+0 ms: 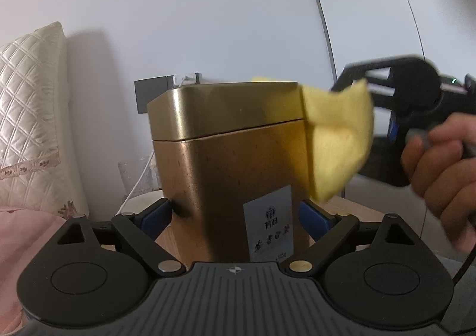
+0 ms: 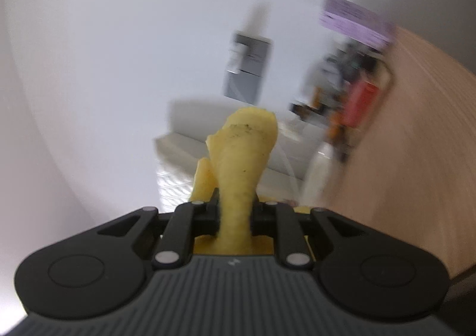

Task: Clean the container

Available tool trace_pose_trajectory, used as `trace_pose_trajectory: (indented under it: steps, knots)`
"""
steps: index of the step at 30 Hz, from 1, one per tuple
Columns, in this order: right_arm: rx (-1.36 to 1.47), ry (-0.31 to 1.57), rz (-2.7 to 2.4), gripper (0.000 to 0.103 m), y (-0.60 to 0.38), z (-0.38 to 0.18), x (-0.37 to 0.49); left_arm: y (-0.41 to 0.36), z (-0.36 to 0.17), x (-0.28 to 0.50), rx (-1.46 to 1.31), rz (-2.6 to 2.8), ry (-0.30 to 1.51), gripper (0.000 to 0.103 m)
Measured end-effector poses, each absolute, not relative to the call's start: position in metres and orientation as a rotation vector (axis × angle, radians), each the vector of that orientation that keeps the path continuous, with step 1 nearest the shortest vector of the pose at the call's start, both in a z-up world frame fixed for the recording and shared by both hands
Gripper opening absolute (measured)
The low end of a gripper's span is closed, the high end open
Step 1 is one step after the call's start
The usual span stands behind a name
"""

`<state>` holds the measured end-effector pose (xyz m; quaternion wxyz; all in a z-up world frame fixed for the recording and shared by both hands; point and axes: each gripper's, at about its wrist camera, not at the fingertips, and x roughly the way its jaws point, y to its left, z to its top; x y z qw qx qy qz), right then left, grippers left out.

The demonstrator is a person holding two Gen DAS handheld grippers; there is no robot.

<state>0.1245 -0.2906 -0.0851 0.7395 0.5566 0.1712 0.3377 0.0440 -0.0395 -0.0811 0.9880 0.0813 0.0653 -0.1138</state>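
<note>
Backdrop, left wrist view: pale wall behind everything; a quilted cream pillow (image 1: pixel 32 116) at nine o'clock, a dark wall socket (image 1: pixel 151 95) with a white cable just behind the tin, a strip of wooden worktop (image 1: pixel 351 208) low at four o'clock
Container: gold tin (image 1: pixel 229 163) with its lid (image 1: pixel 226 110) seated, upright at the centre, white label (image 1: pixel 269 223) facing the lens; it appears lifted clear of the worktop, presumably so every face can be reached
Left tongs (image 1: pixel 235 214): closed on the tin low down, one blue pad (image 1: pixel 157 217) pressed to each side wall; gripping near the base leaves the lid and upper walls free for wiping
Cloth: yellow cloth (image 1: pixel 339 139) lies against the tin's edge at three o'clock, covering the lid seam there, blurred as if in a wiping stroke
Right tongs (image 1: pixel 372 89): come in from two o'clock with the cloth, the hand (image 1: pixel 443 175) behind on the handle
Backdrop, right wrist view: white wall, a grey box (image 2: pixel 248 68) at twelve o'clock, smeared clutter (image 2: pixel 351 98) and a purple shape (image 2: pixel 357 20) at two o'clock, wooden surface (image 2: pixel 416 139) at three o'clock, all motion-blurred
Right tongs, own view (image 2: pixel 235 217): closed on the bunched cloth (image 2: pixel 241 157), which stands out ahead at twelve o'clock; dark specks on its fold suggest dirt picked up
Container here: not in view
Judgement: wiping of the side by the lid seam is under way; other faces likely remain
</note>
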Motion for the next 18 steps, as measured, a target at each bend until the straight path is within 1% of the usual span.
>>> trace_pose_trajectory:
  steps: [3, 6, 8, 14, 18]
  knots:
    - [1.206, 0.377, 0.717, 0.018, -0.290, -0.090, 0.120, -0.037, -0.079, 0.046, 0.147, -0.224, 0.129, 0.089]
    - [1.226, 0.451, 0.650, 0.018, -0.290, -0.113, 0.122, -0.030, -0.077, 0.048, 0.118, -0.232, 0.129, 0.087]
    - [1.243, 0.481, 0.625, 0.018, -0.289, -0.118, 0.121, -0.027, -0.076, 0.048, 0.103, -0.235, 0.128, 0.087]
    - [1.240, 0.386, 0.712, 0.018, -0.290, -0.092, 0.114, -0.024, -0.073, 0.048, 0.098, -0.255, 0.139, 0.084]
    - [1.221, 0.427, 0.659, 0.018, -0.289, -0.105, 0.111, -0.025, -0.068, 0.054, 0.096, -0.245, 0.146, 0.084]
